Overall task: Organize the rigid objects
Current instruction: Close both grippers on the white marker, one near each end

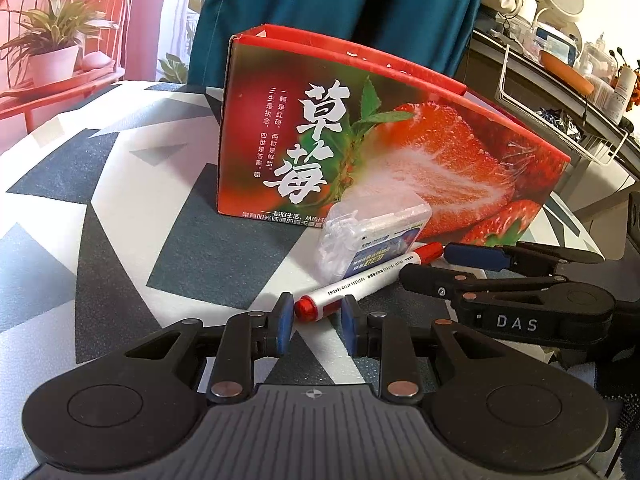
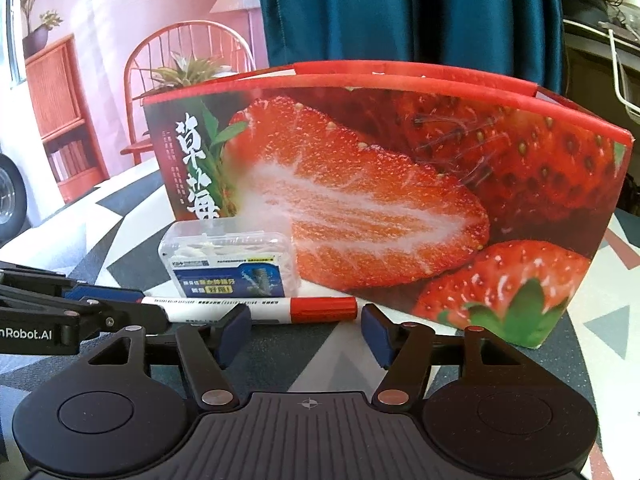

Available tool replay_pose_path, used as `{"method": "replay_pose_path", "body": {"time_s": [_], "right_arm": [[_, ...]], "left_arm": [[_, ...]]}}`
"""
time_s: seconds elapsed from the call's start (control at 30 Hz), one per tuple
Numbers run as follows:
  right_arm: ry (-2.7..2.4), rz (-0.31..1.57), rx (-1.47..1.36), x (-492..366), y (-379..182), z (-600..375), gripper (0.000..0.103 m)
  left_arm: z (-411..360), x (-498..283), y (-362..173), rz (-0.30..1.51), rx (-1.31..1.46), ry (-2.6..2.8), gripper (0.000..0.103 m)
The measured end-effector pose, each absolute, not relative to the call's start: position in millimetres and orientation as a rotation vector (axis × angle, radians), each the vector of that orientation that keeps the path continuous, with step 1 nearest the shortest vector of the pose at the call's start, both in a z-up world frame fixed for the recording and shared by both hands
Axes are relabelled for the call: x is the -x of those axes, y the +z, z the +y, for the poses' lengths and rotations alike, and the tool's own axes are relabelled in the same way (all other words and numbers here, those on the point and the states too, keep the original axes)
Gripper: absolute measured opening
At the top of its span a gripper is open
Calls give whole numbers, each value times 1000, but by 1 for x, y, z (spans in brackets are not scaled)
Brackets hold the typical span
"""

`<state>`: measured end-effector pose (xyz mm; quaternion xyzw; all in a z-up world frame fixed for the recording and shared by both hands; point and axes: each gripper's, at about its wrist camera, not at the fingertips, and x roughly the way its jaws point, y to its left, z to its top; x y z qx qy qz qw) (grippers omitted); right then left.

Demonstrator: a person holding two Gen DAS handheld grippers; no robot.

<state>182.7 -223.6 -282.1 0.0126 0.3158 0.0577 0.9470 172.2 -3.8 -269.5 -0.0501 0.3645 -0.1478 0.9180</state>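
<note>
A red wire chair (image 1: 64, 20) holding a potted plant (image 1: 54, 46) stood upper left; a teal curtain (image 1: 340, 4) hung top centre; a white wire rack (image 1: 560, 120) sat right.

Both tongs, left (image 1: 313, 322) and right (image 2: 306, 334), are built of black linkage arms with blue pads (image 1: 283, 325), copper-coloured rivets and ribbed grey bases; white lettering is printed on each.

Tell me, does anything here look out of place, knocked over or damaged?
Nothing looks spilled or damaged. The strawberry box stands upright, and the clear floss pick case lies intact in front of it. The red marker lies on the table, its end between the left gripper's pads.
</note>
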Motion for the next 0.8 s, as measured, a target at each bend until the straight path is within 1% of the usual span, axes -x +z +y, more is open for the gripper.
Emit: {"method": "replay_pose_path", "body": {"time_s": [0.23, 0.47, 0.6, 0.8], "right_arm": [[141, 623, -32, -184, -279, -225, 59], [159, 650, -97, -192, -280, -236, 65], [154, 651, -150, -194, -281, -245, 64], [114, 640, -132, -187, -282, -242, 60]], "left_arm": [[-3, -173, -269, 753, 109, -307, 28], [-1, -175, -269, 750, 107, -287, 27], [1, -176, -269, 745, 111, -274, 27], [0, -175, -269, 739, 102, -276, 27]]}}
